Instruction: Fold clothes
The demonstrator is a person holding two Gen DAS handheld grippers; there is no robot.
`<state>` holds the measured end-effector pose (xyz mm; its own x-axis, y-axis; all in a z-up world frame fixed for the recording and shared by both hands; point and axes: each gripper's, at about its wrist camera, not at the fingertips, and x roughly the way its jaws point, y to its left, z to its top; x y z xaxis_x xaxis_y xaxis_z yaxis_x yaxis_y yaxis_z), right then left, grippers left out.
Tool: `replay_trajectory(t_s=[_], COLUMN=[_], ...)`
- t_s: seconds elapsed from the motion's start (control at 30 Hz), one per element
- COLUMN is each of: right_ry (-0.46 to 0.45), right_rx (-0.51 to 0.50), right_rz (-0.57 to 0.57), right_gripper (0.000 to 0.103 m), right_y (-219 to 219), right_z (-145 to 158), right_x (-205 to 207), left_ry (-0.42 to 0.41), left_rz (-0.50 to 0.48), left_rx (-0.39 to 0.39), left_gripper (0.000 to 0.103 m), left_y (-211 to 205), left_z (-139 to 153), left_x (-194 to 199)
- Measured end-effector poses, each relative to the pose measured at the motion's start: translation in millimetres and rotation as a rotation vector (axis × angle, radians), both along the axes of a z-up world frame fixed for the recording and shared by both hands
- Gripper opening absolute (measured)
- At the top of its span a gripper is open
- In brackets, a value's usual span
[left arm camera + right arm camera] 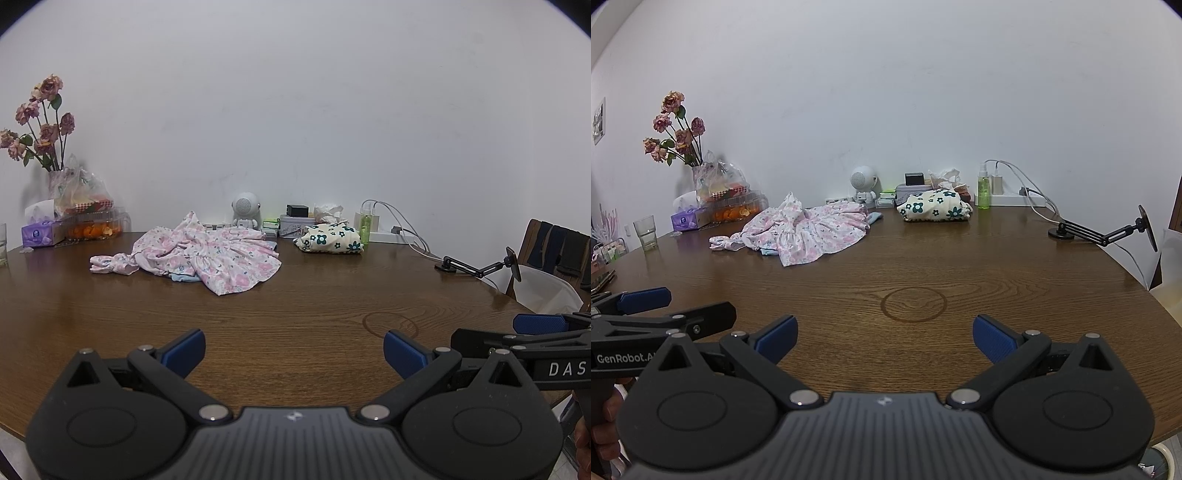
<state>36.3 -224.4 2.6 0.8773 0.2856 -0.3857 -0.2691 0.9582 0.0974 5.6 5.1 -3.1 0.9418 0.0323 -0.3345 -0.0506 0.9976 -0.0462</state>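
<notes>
While both tools hover low over the near edge of the round wooden table (pixel 295 306), neither touches any cloth. From its own camera, the left gripper (pixel 293 350) has its blue-padded fingers (pixel 188 349) spread wide apart with only bare wood between them; the right gripper (pixel 884 338) is spread just as wide and holds nothing, its neighbour's side showing at 9 o'clock in that view. A faint ring stain (pixel 913 304) marks the wood just ahead of the right gripper. The task's garment, a crumpled pink floral dress (pixel 207 254), lies well apart from both grippers toward 11 o'clock, spread unevenly with a knotted strip trailing to its left and a bit of pale blue cloth (pixel 183 277) under its near edge. At 1 o'clock, near the wall, sits a folded cream bundle with dark flowers (pixel 328 238). Dried roses (pixel 40 122) stand at 10 o'clock beside a purple tissue box (pixel 38 234), and a black phone holder (pixel 480 264) reaches out at 2 o'clock.
</notes>
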Motion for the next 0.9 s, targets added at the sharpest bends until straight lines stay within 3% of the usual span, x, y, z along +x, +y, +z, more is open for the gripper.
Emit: replay_trajectory(t_s=[0.47,0.73,0.9], right_ry=[0.018,-0.001,0.042], right_rx=[-0.010,-0.027,-0.021], right_rz=[0.050,0.092,0.137], right_gripper=[0.103,0.103,0.103], right_y=[9,23,34], right_z=[4,19,30], right_x=[26,58,88], left_ry=[0.020,0.023,0.044], left_rz=[0.034,0.072,0.080], left_rx=[-0.005,-0.010,-0.028], left_gripper=[0.103,0.103,0.103], left_y=[13,33,50], left_z=[6,22,34], left_x=[25,54,80])
